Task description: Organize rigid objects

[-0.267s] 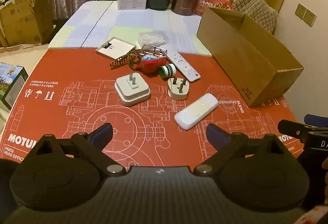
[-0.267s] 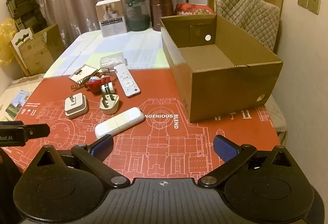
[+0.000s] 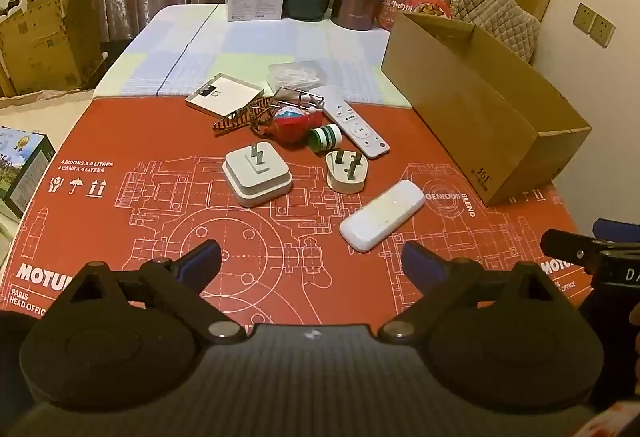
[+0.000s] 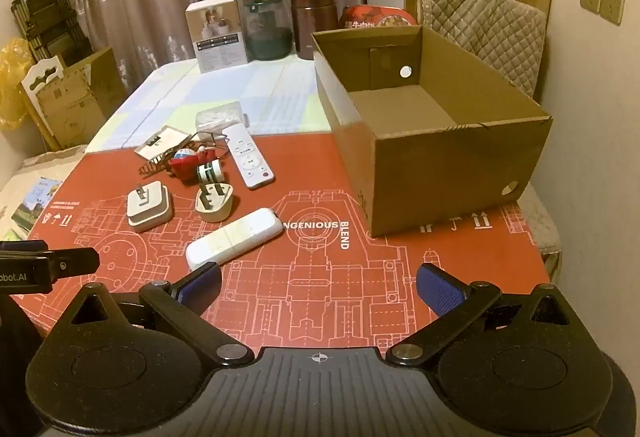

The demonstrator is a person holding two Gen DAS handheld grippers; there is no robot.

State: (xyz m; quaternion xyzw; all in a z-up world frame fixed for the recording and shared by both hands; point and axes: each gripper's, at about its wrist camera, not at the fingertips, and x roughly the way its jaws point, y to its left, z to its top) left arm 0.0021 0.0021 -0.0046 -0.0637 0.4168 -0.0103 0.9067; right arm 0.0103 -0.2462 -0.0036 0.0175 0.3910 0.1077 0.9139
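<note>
Both the left gripper (image 3: 311, 259) and the right gripper (image 4: 319, 281) are wide open and hold nothing. The white dongle (image 4: 235, 239) lies nearest on the red mat (image 4: 320, 277). Nothing is packed in the cardboard box (image 4: 456, 181) yet. Next comes grabbing the dongle.

Table (image 4: 280, 85) under a red printed mat (image 4: 320, 277): cardboard box (image 4: 452, 165) at two o'clock, white oblong device (image 4: 234, 239), two plugs and remote (image 4: 248, 157) at ten o'clock.
</note>
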